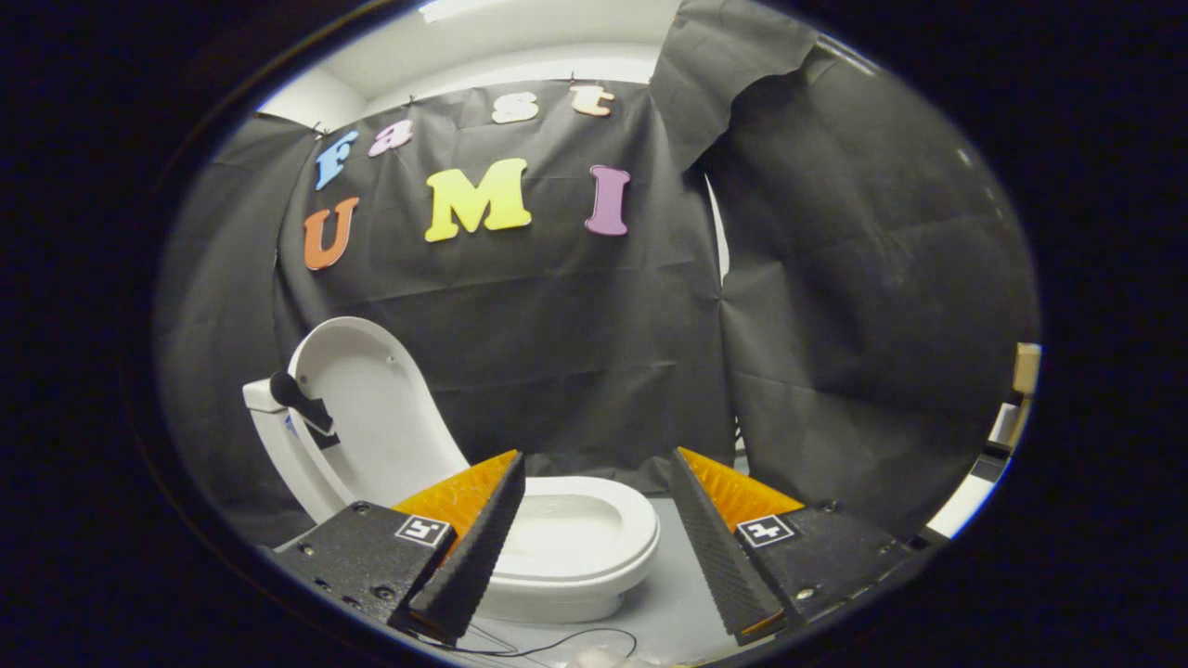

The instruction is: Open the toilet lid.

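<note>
Black cloth (575, 353) walls the booth behind a pale floor (687, 594). Beyond the left finger stands the toilet (575, 547), its lid (371, 417) raised upright against the tank (264, 399), the bowl open. Gripper (594, 538) fingers are spread wide, holding nothing, with free floor between them. A thin cable (557, 645) lies just below the bowl.

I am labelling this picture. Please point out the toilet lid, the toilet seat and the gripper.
toilet lid (376, 417): gripper view, raised inner face.
toilet seat (631, 531): gripper view, front rim.
gripper (599, 464): gripper view, open gap midway between fingertips.
</note>
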The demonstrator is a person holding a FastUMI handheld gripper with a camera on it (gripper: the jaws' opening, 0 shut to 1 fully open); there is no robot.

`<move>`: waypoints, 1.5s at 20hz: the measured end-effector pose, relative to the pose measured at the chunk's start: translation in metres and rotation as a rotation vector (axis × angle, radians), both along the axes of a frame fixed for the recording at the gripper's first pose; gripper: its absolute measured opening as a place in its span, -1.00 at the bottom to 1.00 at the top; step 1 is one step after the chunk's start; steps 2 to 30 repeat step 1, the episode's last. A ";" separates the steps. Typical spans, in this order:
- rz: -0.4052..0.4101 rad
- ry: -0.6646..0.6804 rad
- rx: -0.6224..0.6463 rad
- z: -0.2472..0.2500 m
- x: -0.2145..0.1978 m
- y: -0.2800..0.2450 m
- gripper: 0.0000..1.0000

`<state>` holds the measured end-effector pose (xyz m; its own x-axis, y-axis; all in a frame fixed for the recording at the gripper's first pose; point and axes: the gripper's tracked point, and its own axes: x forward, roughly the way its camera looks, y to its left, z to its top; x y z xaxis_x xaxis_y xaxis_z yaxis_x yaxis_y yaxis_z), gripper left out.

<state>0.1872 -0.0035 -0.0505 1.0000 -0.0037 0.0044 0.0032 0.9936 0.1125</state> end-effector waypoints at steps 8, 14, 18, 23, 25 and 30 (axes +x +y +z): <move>-0.004 0.003 0.001 -0.001 0.000 -0.001 0.95; -0.004 0.003 0.001 -0.001 0.000 -0.001 0.95; -0.004 0.003 0.001 -0.001 0.000 -0.001 0.95; -0.004 0.003 0.001 -0.001 0.000 -0.001 0.95; -0.004 0.003 0.001 -0.001 0.000 -0.001 0.95; -0.004 0.003 0.001 -0.001 0.000 -0.001 0.95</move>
